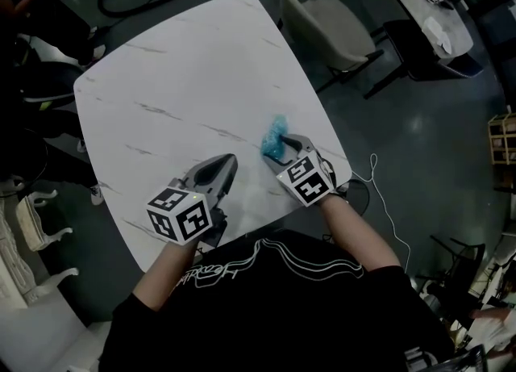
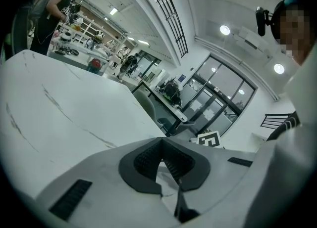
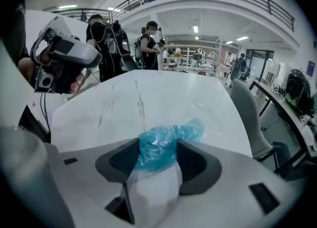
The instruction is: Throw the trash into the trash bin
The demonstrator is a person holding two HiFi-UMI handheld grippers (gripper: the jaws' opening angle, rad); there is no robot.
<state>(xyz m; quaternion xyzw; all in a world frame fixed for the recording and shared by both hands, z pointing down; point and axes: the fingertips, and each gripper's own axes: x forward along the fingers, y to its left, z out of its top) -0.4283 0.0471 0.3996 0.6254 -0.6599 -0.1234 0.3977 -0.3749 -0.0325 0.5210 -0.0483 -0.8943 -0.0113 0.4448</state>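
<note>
The trash is a crumpled blue plastic bag (image 1: 276,138) lying on the white marble table (image 1: 185,80) near its right front edge. My right gripper (image 1: 284,149) points down at it, and in the right gripper view the blue plastic (image 3: 159,146) fills the gap between the two fingertips, with the jaws standing wide. The dark ribbed pads (image 3: 124,160) are bare behind it. My left gripper (image 1: 229,162) rests low over the table's front, to the left of the trash; its jaws (image 2: 161,142) meet at the tips with nothing between them. No trash bin is in view.
A beige chair (image 1: 326,19) stands at the table's far right corner, and a white cable (image 1: 379,193) trails on the dark floor to the right. Other people (image 3: 148,44) and work tables stand beyond the table's far edge.
</note>
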